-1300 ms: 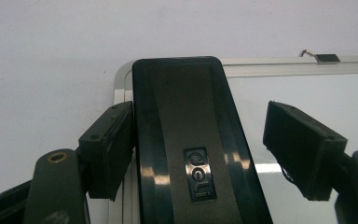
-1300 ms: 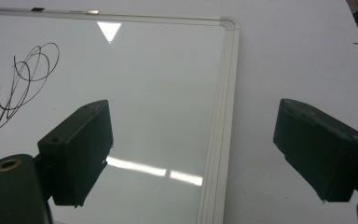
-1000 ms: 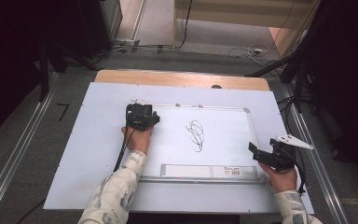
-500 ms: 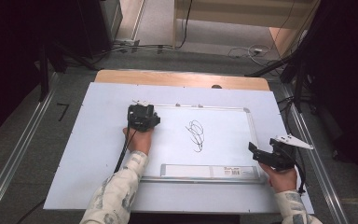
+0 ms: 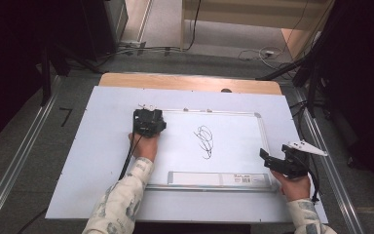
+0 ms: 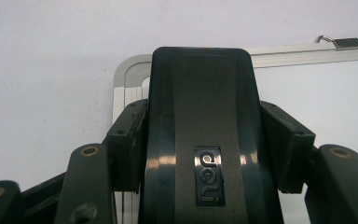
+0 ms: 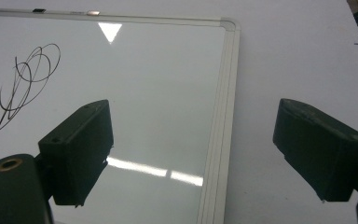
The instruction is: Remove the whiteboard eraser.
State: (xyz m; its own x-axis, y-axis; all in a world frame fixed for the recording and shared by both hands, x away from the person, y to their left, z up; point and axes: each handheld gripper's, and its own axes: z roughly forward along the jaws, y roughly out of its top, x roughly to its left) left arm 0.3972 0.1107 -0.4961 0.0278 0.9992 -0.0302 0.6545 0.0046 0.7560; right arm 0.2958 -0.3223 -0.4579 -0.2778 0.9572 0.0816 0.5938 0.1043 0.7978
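A whiteboard (image 5: 233, 136) lies flat on the table, with a black scribble (image 5: 205, 140) near its middle. My left gripper (image 5: 148, 119) is at the board's upper left corner. Its jaws have just been closing and now press on the sides of a black eraser (image 6: 200, 102) that stands between them in the left gripper view, over the board's corner frame (image 6: 123, 77). My right gripper (image 5: 265, 158) is at the board's lower right and is open. In the right gripper view the right gripper (image 7: 191, 149) straddles the board's right frame (image 7: 223, 116) with nothing between its pads, and the scribble (image 7: 25, 84) lies far left.
A pen tray (image 5: 219, 179) runs along the board's near edge. The board rests on a white sheet (image 5: 102, 146) over a wooden tabletop (image 5: 190, 82). Metal rails (image 5: 19, 161) flank the table, and cables lie on the floor behind it.
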